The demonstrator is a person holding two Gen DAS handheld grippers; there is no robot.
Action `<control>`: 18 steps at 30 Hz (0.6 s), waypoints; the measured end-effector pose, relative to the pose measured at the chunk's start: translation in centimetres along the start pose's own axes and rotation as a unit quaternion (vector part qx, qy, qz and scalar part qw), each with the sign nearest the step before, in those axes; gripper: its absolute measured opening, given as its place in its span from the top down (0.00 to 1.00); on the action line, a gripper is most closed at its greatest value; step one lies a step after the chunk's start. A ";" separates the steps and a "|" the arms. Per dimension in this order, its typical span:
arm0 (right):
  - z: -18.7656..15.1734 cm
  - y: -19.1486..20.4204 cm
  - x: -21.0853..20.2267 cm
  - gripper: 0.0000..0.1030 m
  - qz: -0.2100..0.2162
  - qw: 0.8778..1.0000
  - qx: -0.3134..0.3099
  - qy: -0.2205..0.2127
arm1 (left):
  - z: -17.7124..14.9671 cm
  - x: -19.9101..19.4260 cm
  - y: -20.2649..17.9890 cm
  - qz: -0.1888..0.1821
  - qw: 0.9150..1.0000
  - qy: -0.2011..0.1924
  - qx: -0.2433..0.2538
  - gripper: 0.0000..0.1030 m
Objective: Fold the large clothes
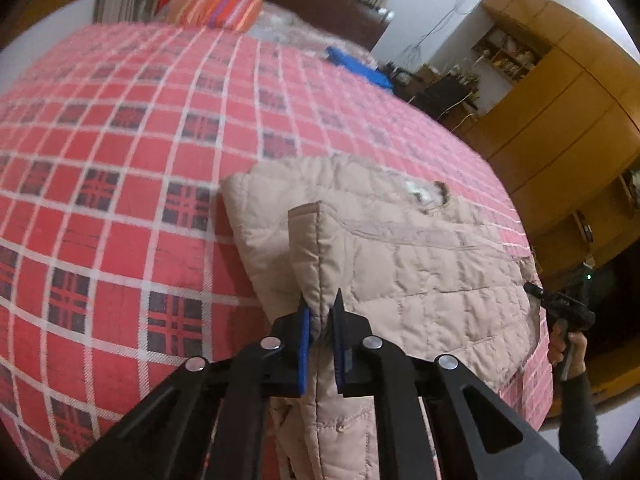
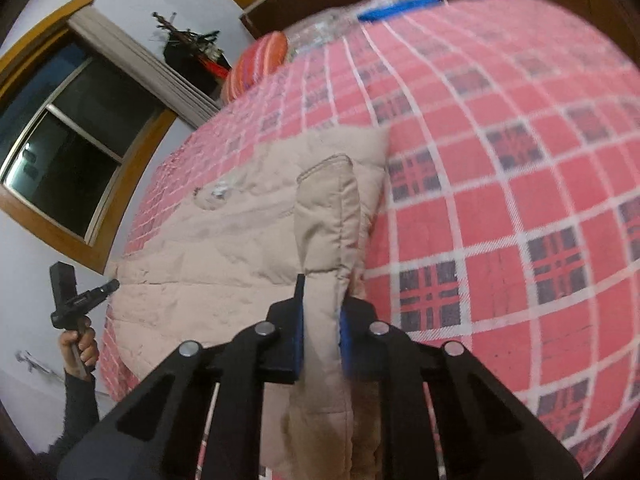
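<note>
A beige quilted jacket lies spread on a bed with a red plaid cover, near the bed's edge. My left gripper is shut on a raised fold of the jacket's edge, which stands up between the blue pads. My right gripper is likewise shut on a thick fold of the jacket at its other side. Each view shows the other gripper held in a hand: the right gripper beyond the jacket's far corner, and the left gripper.
A striped orange pillow and a blue item lie by the dark headboard. A wooden wardrobe stands beside the bed. A window is on the opposite wall.
</note>
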State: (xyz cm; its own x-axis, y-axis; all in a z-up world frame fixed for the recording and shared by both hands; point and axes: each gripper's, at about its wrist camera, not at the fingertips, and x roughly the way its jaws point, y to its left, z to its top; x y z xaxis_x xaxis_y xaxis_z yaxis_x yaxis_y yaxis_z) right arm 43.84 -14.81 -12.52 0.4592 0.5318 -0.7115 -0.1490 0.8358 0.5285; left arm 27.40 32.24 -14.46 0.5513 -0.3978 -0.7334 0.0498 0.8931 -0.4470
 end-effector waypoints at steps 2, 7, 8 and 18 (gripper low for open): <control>-0.2 1.2 -1.3 0.89 -0.004 1.000 -0.018 -0.015 | 0.0 -1.1 -0.8 -0.007 1.000 -0.015 0.008 0.92; 0.2 4.6 -4.3 0.90 -0.012 0.996 -0.063 -0.058 | 0.5 -4.9 -2.9 -0.022 0.997 -0.057 0.038 0.92; 0.4 5.1 -4.8 0.90 -0.013 0.995 -0.069 -0.068 | 0.8 -5.4 -3.3 -0.023 0.997 -0.064 0.043 0.92; 7.5 6.8 -6.0 0.90 -0.026 0.986 -0.088 -0.137 | 8.2 -8.1 -5.2 -0.011 0.992 -0.117 0.056 0.93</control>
State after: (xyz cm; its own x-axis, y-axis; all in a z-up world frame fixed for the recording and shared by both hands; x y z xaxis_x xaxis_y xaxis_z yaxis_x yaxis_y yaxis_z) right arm 46.68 -13.35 -1.18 0.6863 0.4511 -0.5706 -0.2576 0.8843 0.3893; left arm 29.53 32.58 -2.00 0.7260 -0.3702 -0.5795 0.1488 0.9073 -0.3932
